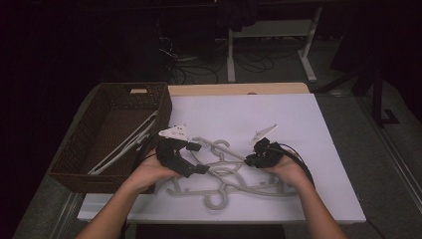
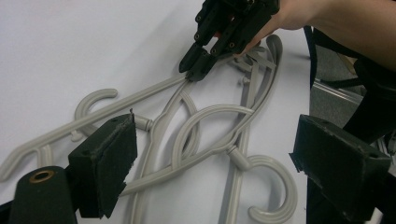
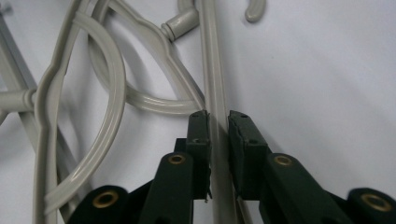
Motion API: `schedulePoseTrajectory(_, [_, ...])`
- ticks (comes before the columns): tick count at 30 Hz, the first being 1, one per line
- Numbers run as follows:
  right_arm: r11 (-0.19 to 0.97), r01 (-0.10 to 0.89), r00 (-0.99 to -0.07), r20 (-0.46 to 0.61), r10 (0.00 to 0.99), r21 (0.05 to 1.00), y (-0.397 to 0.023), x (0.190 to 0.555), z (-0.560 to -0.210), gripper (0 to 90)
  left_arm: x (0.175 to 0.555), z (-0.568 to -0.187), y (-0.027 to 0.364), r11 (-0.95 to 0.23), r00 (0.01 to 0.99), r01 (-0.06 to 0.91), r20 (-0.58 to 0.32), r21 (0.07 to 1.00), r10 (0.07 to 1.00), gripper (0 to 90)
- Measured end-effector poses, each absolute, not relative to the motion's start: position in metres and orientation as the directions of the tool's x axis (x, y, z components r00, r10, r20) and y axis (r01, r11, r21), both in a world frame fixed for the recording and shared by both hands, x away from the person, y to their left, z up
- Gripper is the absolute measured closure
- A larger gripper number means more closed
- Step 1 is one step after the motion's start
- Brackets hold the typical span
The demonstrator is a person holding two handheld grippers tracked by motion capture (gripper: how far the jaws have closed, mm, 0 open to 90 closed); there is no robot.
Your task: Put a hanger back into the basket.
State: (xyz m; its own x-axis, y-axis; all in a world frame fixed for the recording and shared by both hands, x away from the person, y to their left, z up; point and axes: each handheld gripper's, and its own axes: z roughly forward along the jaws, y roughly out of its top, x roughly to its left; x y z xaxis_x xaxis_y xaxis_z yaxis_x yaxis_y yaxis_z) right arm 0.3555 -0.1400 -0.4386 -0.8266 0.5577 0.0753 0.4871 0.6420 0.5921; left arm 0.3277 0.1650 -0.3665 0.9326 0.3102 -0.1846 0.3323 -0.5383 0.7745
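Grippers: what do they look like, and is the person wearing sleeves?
Both grippers, left gripper and right gripper, are black with a pale three-cornered plate on top. The jaws are blocky with rough dark pads and brass-coloured pivot rings. A black cable trails from the right one. Forearms are bare, no sleeves.

Smooth grey plastic hangers [image 3: 215,84], matt white board [image 1: 298,124], woven wicker basket [image 1: 79,149].

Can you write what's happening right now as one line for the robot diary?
right claw: shut on hanger arm | left claw: open above hanger pile | basket: holds a hanger
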Motion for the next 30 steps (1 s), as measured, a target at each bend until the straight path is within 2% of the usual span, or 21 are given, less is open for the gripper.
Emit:
schedulePoseTrajectory(6, [0.676,0.432,-0.871,0.081,0.485,0.597,-0.132,0.357,-0.434,80.1,0.327,-0.368,0.164,-0.544,0.934,0.331,-0.185,0.771,0.306,13.7])
schedulePoseTrajectory(14, [0.752,0.288,-0.950,0.080,0.301,0.593,-0.108,0.355,-0.429,80.2,0.325,-0.372,0.161,-0.560,0.936,0.331,-0.185,0.760,0.301,13.8])
schedulePoseTrajectory(19, [0.760,0.240,-0.968,0.088,0.236,0.605,-0.095,0.357,-0.432,79.7,0.324,-0.376,0.158,-0.569,0.937,0.332,-0.191,0.753,0.294,13.8])
schedulePoseTrajectory(20, [0.754,0.241,-0.967,0.085,0.240,0.612,-0.095,0.357,-0.432,78.8,0.323,-0.377,0.157,-0.573,0.937,0.331,-0.190,0.750,0.292,13.8])
schedulePoseTrajectory(22, [0.737,0.275,-0.955,0.085,0.285,0.617,-0.098,0.356,-0.431,66.9,0.323,-0.378,0.156,-0.575,0.938,0.330,-0.191,0.749,0.289,13.8])
schedulePoseTrajectory(27, [0.667,0.368,-0.908,0.094,0.409,0.648,-0.124,0.345,-0.423,66.8,0.321,-0.380,0.155,-0.583,0.939,0.328,-0.190,0.743,0.287,13.8])
schedulePoseTrajectory(30, [0.636,0.422,-0.870,0.092,0.484,0.645,-0.141,0.330,-0.418,72.7,0.321,-0.381,0.154,-0.585,0.939,0.328,-0.188,0.741,0.288,13.8])
